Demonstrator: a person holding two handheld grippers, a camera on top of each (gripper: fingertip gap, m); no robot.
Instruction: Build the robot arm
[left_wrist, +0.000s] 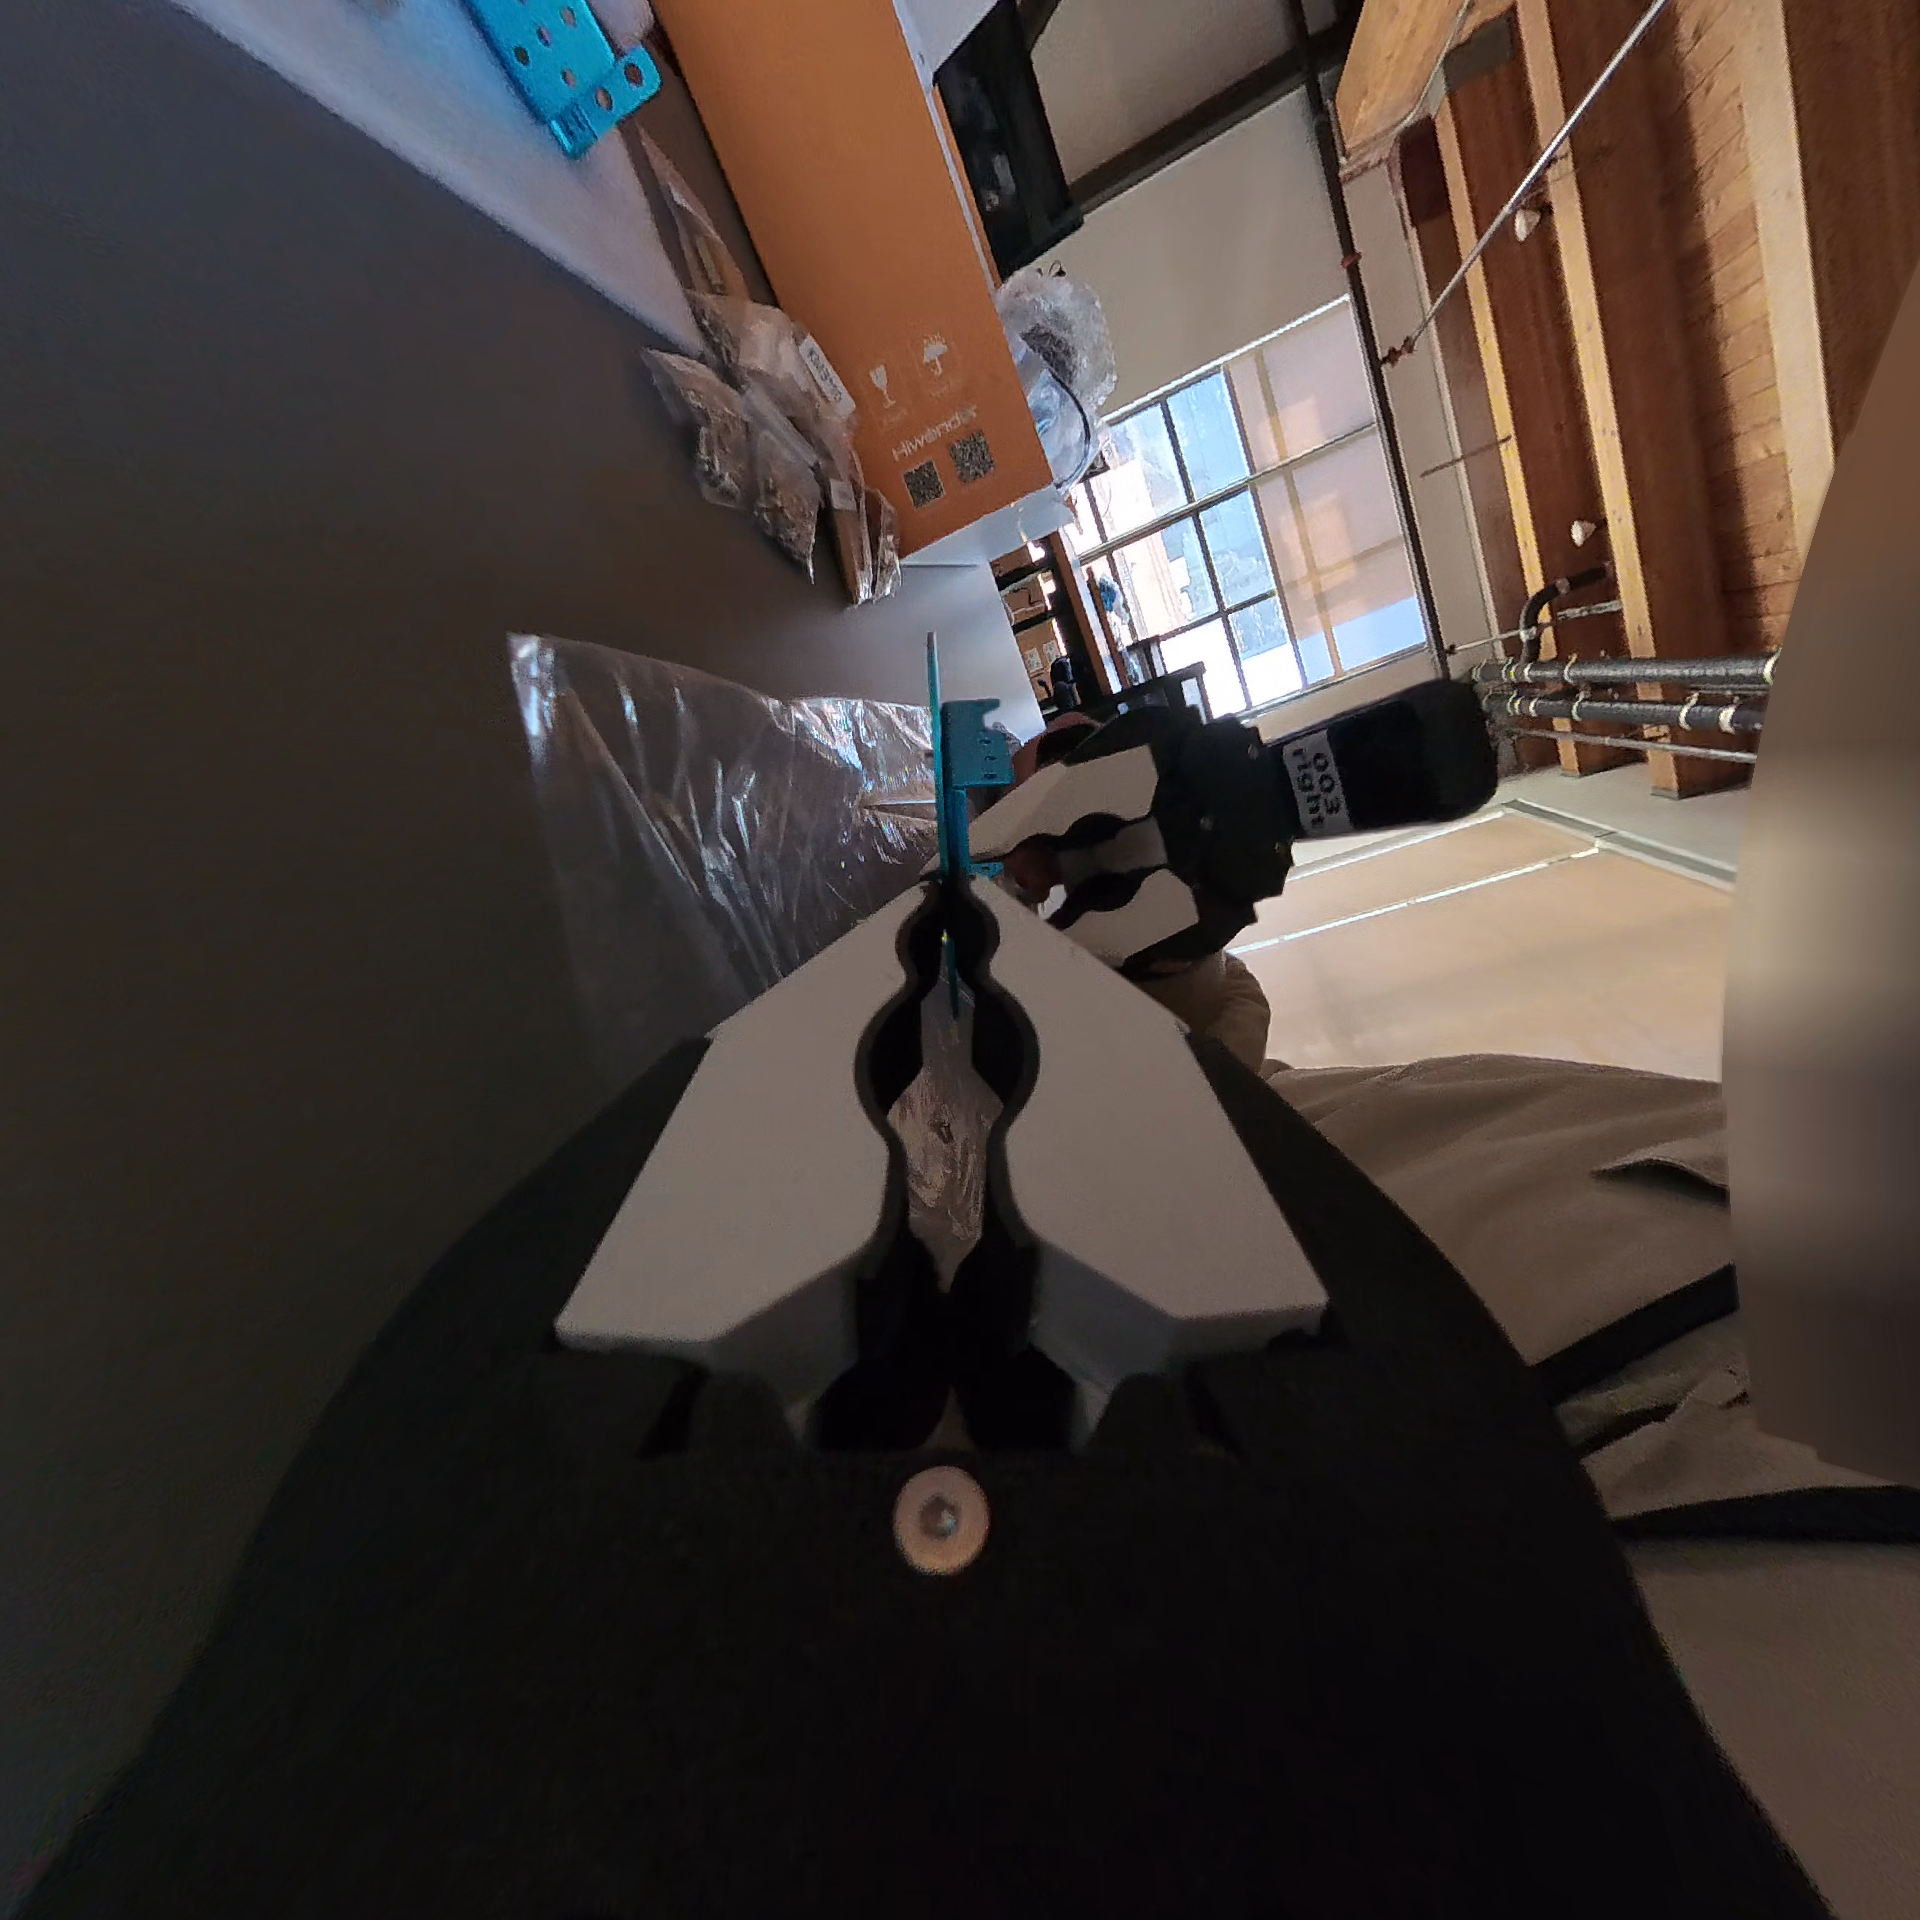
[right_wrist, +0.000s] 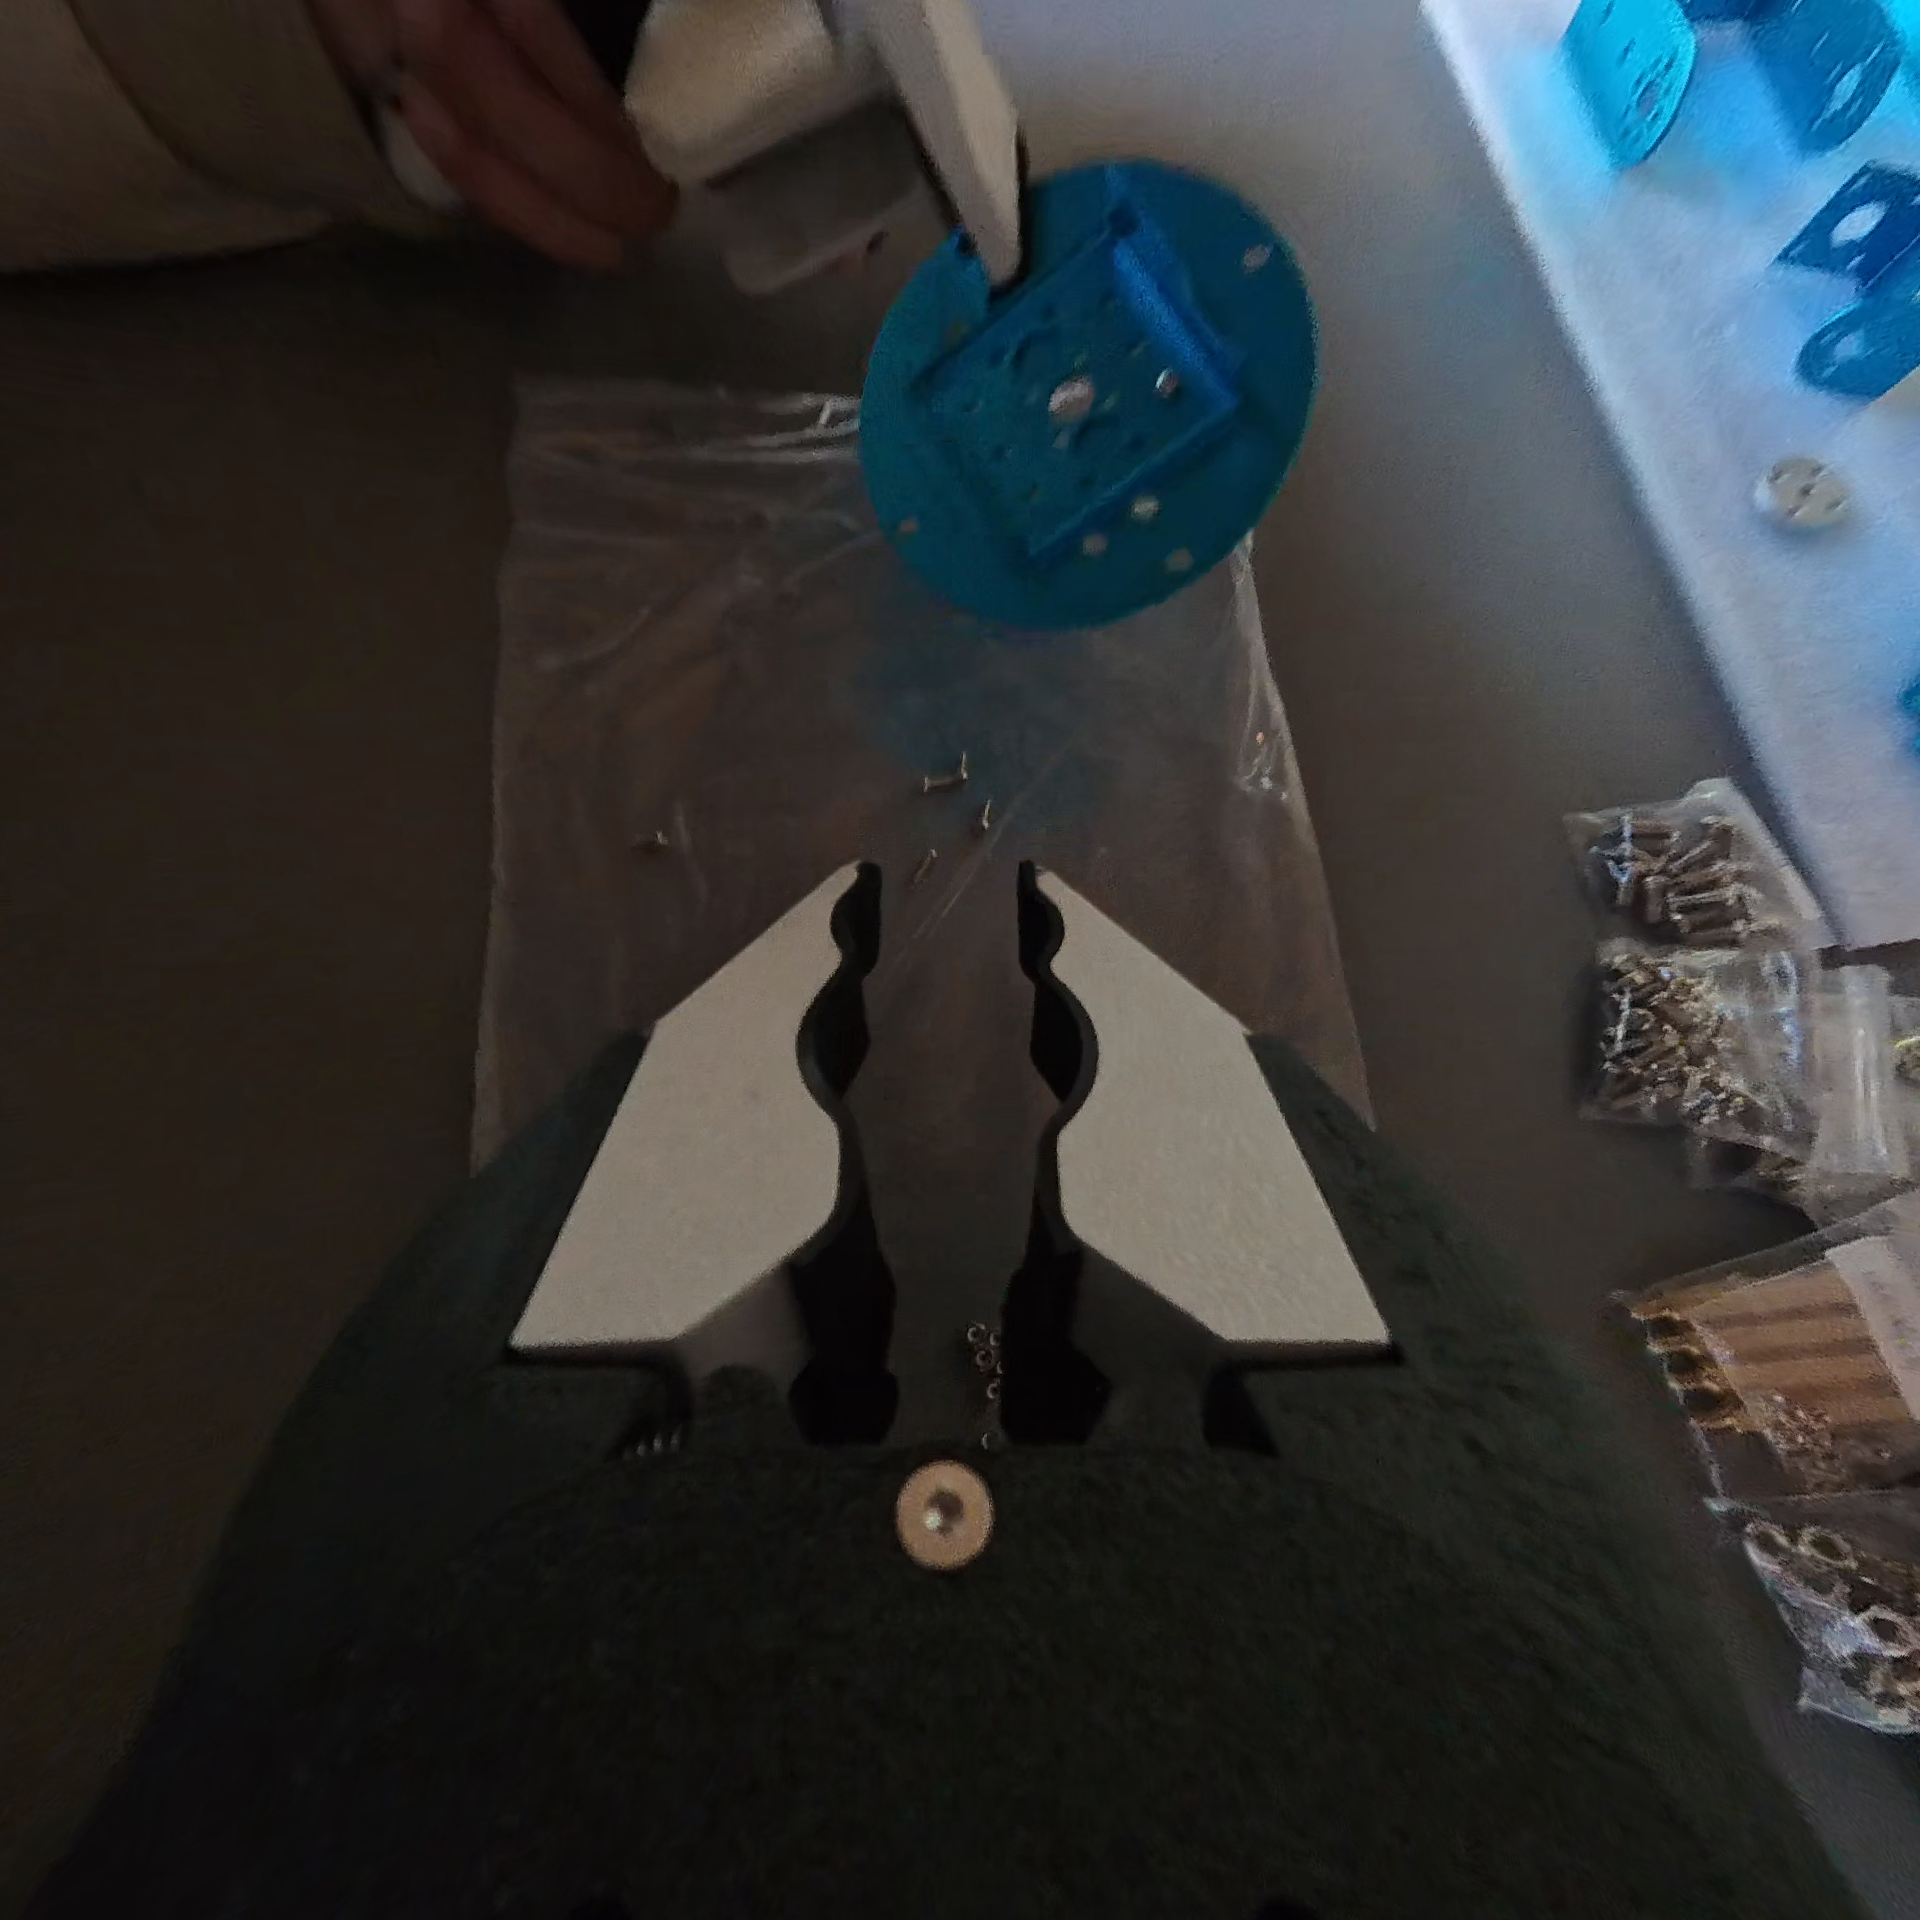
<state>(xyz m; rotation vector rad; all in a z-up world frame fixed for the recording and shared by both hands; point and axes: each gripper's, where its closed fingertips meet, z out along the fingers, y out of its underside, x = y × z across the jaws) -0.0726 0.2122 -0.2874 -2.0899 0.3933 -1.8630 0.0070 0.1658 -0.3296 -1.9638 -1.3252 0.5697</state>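
Observation:
My left gripper (left_wrist: 951, 888) is turned on its side and shut on the rim of a blue round plate (left_wrist: 949, 800), seen edge-on, with a blue square bracket (left_wrist: 979, 750) fixed to its face. In the right wrist view the plate (right_wrist: 1091, 395) hangs above a clear plastic bag (right_wrist: 790, 644), and a white finger (right_wrist: 971, 145) of the left gripper pinches its upper edge. My right gripper (right_wrist: 951, 873) is open and empty, pointing down over the bag just short of the plate. A few small loose screws (right_wrist: 945, 779) lie on the bag ahead of its tips. The right gripper also shows in the left wrist view (left_wrist: 1023, 868), close beside the plate.
Bags of screws and brass standoffs (right_wrist: 1704, 997) lie at the right of the dark table (right_wrist: 260, 727). Blue metal brackets (right_wrist: 1849, 208) and a silver round part (right_wrist: 1797, 494) sit on a white surface. An orange box (left_wrist: 852, 260) stands behind. A person's hand (right_wrist: 540, 156) is near the left gripper. Some 11 cm of space lies between my two pairs of fingers.

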